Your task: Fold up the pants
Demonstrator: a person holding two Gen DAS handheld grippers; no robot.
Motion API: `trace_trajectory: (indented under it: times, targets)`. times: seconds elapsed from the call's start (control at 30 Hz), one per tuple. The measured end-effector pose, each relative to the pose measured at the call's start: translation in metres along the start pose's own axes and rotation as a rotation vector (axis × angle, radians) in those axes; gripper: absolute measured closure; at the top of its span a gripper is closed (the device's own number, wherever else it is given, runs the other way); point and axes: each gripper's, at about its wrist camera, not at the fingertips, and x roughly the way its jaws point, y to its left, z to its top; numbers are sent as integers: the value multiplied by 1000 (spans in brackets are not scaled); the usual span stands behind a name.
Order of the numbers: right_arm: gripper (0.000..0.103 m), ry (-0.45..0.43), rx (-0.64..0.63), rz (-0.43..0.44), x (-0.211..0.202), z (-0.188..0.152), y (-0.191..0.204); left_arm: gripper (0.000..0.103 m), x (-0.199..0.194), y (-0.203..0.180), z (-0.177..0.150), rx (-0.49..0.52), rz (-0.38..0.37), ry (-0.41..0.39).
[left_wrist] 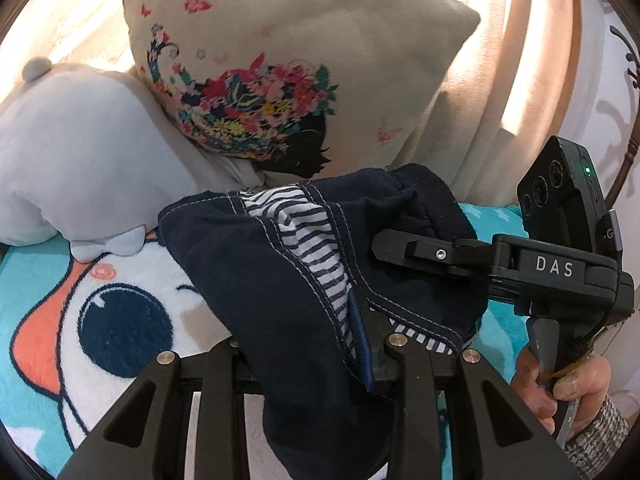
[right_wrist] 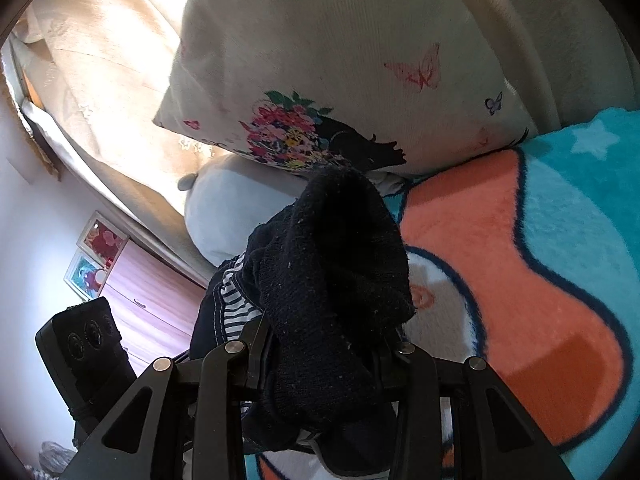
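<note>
The left gripper [left_wrist: 370, 344] has its black jaws drawn together on a bunched fold of the small navy-blue pants with white stitching and a striped navy-and-white lining [left_wrist: 280, 264]; a blue-padded finger [left_wrist: 362, 344] presses against the cloth beside the striped seam. The right gripper [left_wrist: 394, 250] reaches in from the side in the left wrist view, its black fingers pinched on the gathered waistband edge of the same garment. From the right wrist camera, the dark knitted fabric [right_wrist: 332, 280] drapes over and between that gripper's fingers, hiding the tips, so the clamp reads from the other view only. The person's right hand [left_wrist: 560, 384] wraps the handle below.

The pants hang lifted between the two tools, above a fleece blanket in turquoise, white and orange with a cartoon face [left_wrist: 100, 320]. Behind it lean a beige pillow printed with flowers and butterflies [left_wrist: 300, 80] and a pale grey plush toy [left_wrist: 72, 168], with cream curtains [left_wrist: 520, 60] further back.
</note>
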Motion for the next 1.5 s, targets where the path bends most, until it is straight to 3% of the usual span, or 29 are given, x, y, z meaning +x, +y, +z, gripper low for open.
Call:
trace_trajectory:
  times: [0.37,0.5,0.57,0.7,0.83,0.93,1.07,1.27,1.4,1.5]
  targets:
    - [64,39,39,-76,35,1,-16,69,38,34,-3,-84,-56,90]
    - [55,45,49,-154,49,-1,-24,60,55,58,-6,-171,-101,139]
    - [48,39,79,-176,52,-2,-33,50,59,71,-8,-223,-136,156]
    - [43,-17,123,-172,36,-2,-39,49,51,88,-9,-290,-182,157]
    - [41,-167,38,-259,0,4,-11,49,32,91,-9,-286,-138,128]
    - [41,-227,-47,-224,-14,8,18,49,28,90,-16,-291,-110,128]
    - [41,-137,-90,-118,8,3,29,49,37,90,-28,-301,-89,169]
    - [41,-41,47,-138,41,-11,-6,49,32,92,-28,-302,-86,160]
    - [38,-87,103,-98,19,-15,-14,49,3,79,-26,-240,-21,70]
    - [35,-135,67,-142,-2,-26,-4,43,-29,65,-31,-176,97,-61]
